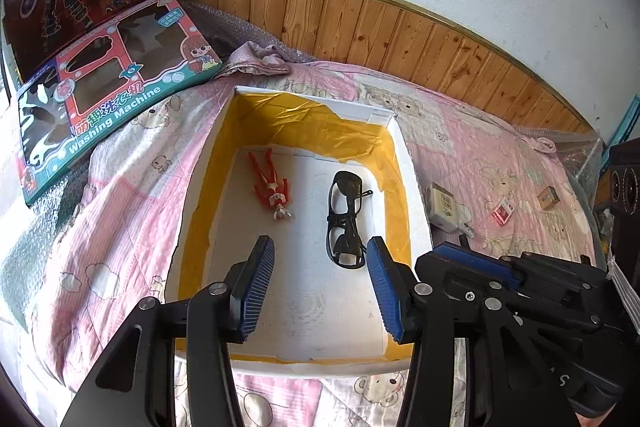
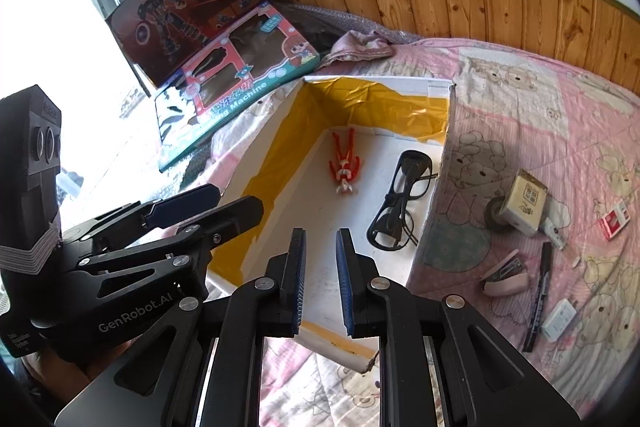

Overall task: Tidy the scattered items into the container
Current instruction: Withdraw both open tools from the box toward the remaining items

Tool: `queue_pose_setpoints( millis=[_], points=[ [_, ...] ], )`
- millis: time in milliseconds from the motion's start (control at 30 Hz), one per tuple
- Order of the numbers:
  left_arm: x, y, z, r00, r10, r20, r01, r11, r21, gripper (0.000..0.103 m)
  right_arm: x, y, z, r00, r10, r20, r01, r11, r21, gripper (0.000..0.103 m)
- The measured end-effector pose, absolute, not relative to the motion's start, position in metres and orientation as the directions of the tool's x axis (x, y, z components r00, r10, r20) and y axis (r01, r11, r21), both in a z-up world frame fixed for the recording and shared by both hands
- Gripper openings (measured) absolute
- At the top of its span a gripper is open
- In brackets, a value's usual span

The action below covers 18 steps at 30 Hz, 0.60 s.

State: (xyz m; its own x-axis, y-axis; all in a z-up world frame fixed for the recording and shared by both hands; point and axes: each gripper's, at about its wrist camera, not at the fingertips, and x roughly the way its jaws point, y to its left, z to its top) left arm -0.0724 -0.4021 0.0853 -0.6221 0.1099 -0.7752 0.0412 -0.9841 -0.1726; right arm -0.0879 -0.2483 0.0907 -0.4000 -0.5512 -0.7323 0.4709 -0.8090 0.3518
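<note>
White foam box (image 1: 414, 187), rectangular, walls lined with crinkled yellow tape, sits on a pink quilted bedspread (image 1: 500, 147). Inside on the floor: a red plastic doll (image 1: 272, 187), lying flat, and black glasses (image 1: 346, 217), well apart. Left gripper (image 1: 320, 287) spread wide, holding nothing. Right gripper (image 2: 321, 279) narrowly parted, empty. Both have ribbed blue pads.

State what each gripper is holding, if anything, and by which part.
Nothing is held. The left gripper is wide open above the box; the right gripper has a narrow empty gap between its fingers.
</note>
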Motion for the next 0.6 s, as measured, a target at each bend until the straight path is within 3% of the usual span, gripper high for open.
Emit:
queue_pose_setpoints(
  millis=[600],
  points=[
    [-0.016,-0.356,0.105,-0.685,0.056,-0.727,-0.012,-0.998,-0.066,0.050,-0.022,-0.180,0.107,-0.466,-0.609,-0.641,0.452,-0.787,0.419,0.019]
  ],
)
